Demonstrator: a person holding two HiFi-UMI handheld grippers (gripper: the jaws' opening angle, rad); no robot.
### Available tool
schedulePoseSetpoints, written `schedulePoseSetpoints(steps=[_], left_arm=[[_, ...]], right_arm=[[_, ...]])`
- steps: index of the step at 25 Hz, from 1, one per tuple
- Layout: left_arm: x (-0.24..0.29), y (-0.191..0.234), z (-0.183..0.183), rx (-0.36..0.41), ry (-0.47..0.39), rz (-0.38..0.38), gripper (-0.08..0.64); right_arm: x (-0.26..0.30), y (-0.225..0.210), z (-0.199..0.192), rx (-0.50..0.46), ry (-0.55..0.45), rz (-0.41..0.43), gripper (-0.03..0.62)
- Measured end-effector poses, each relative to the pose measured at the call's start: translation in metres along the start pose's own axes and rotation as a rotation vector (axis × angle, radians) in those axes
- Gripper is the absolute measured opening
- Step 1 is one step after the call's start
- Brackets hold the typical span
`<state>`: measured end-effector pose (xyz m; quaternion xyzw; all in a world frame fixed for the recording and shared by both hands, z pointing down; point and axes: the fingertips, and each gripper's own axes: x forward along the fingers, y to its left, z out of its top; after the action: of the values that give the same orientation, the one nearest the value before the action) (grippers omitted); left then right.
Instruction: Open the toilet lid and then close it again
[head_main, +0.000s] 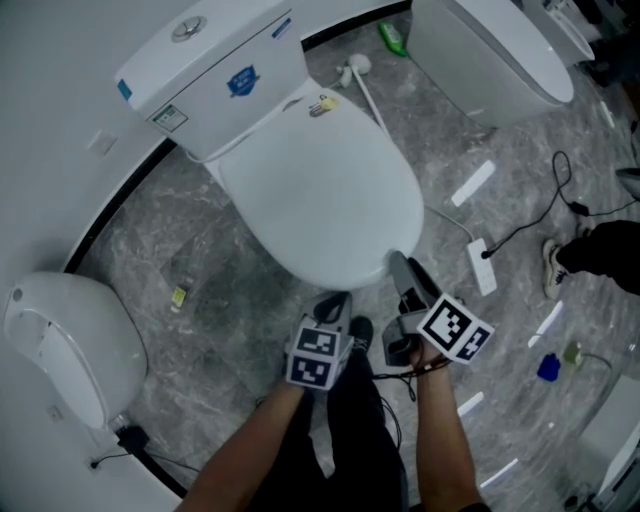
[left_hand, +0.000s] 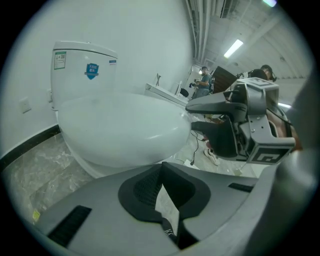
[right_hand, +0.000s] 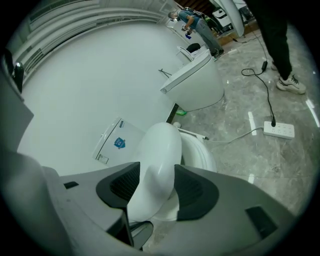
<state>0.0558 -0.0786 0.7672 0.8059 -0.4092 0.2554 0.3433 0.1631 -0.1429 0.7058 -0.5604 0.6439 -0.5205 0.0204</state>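
Note:
A white toilet stands against the curved wall, its tank (head_main: 215, 75) behind the closed-looking oval lid (head_main: 320, 195). My right gripper (head_main: 395, 262) is shut on the lid's front edge. In the right gripper view the lid (right_hand: 160, 160) fills the gap between both black pads of that gripper (right_hand: 156, 187) and stands lifted off the bowl rim (right_hand: 202, 152). My left gripper (head_main: 335, 305) hovers just in front of the toilet, shut with its tips meeting and nothing held. From the left gripper (left_hand: 162, 172) I see the lid (left_hand: 120, 130) ahead and the right gripper (left_hand: 190, 115) clamped on its rim.
Another white toilet (head_main: 70, 340) sits at the left and a third (head_main: 490, 50) at the upper right. A toilet brush (head_main: 355, 68) and a green bottle (head_main: 393, 38) lie beside the tank. A power strip (head_main: 482, 265) with cables and a person's shoe (head_main: 553, 268) are on the marble floor at the right.

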Motion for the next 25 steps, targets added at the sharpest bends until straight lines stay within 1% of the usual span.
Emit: schedulePoseSetpoints(steps=[5,9,13,17,19,23,25], left_arm=[[-0.007,-0.001,0.012,-0.047,-0.049,0.005,0.005],[-0.016,-0.002,0.022,-0.092,-0.073,-0.012,0.003],[-0.026,-0.003,0.032,-0.097,-0.096,-0.001,0.003],[-0.039,-0.004,0.047,-0.100,-0.129,0.011,0.003],[-0.047,-0.004,0.057,-0.101,-0.149,0.020,0.003],[-0.063,-0.002,0.076,-0.089,-0.184,0.049,0.003],[-0.070,-0.001,0.087,-0.079,-0.196,0.063,0.003]], right_arm=[[-0.005,0.014,0.004,-0.010,0.000,0.031,0.219],[-0.008,0.022,0.007,-0.056,0.018,0.043,0.219],[-0.012,0.034,0.011,-0.081,0.031,0.078,0.219],[-0.020,0.044,0.020,-0.145,0.032,0.098,0.200],[-0.026,0.051,0.028,-0.189,0.025,0.107,0.171],[-0.033,0.061,0.039,-0.336,0.046,0.086,0.044],[-0.032,0.068,0.040,-0.400,0.073,0.102,0.015]])
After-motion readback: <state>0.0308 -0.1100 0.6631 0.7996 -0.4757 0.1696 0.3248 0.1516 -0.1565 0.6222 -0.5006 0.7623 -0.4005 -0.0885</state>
